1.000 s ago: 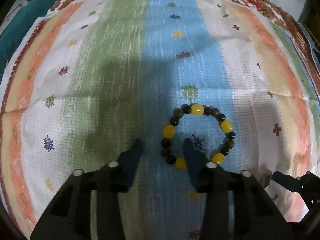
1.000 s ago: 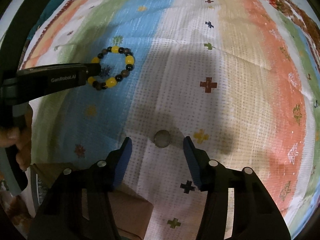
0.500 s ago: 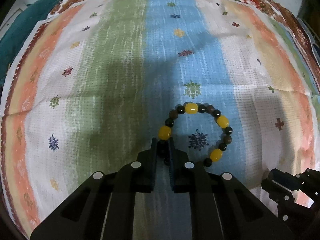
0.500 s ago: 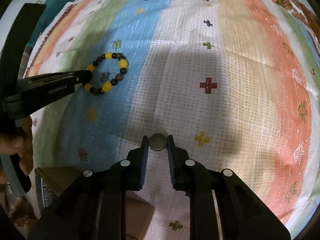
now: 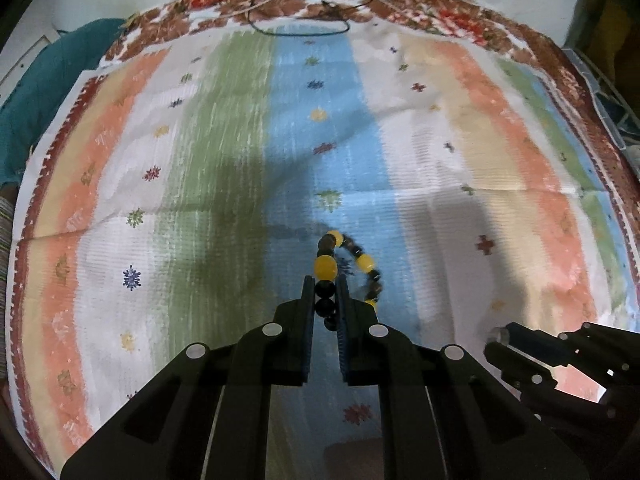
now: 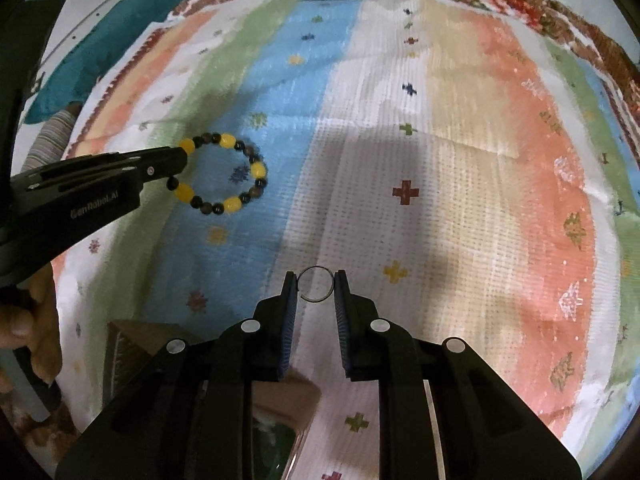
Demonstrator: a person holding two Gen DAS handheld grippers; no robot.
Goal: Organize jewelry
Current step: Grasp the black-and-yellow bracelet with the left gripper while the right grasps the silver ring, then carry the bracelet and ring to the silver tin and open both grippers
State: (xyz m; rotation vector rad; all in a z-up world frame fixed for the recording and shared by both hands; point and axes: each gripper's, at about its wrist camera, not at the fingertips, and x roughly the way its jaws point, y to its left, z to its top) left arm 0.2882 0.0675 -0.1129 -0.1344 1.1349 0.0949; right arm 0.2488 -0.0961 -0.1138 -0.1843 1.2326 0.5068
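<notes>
The left tool (image 5: 325, 300) is clamped on two dark beads of the beaded bracelet (image 6: 224, 174), which hangs from its tips above the blue band of the striped cloth (image 5: 224, 168). The bracelet looks light and limp, a strung loop of round amber and dark beads that sags and swings; the smooth beads could roll out of a pinch, so the hold between two beads, across the string, seems the safer one. In the right wrist view the person's hand (image 6: 28, 332) grips that tool's handle at the left edge.

Further right, the right tool (image 6: 316, 286) pinches a thin metal ring (image 6: 316, 285) across its width, above the white band of the cloth. The ring is stiff, very light and slick, likely to twist or spring free if squeezed off centre.

A brown box (image 6: 136, 340) lies just below the right tool at the near edge of the cloth, probably the place for the jewelry. A dark cord (image 5: 296, 26) lies at the far border, well apart. Nothing stands between either tool and the box.
</notes>
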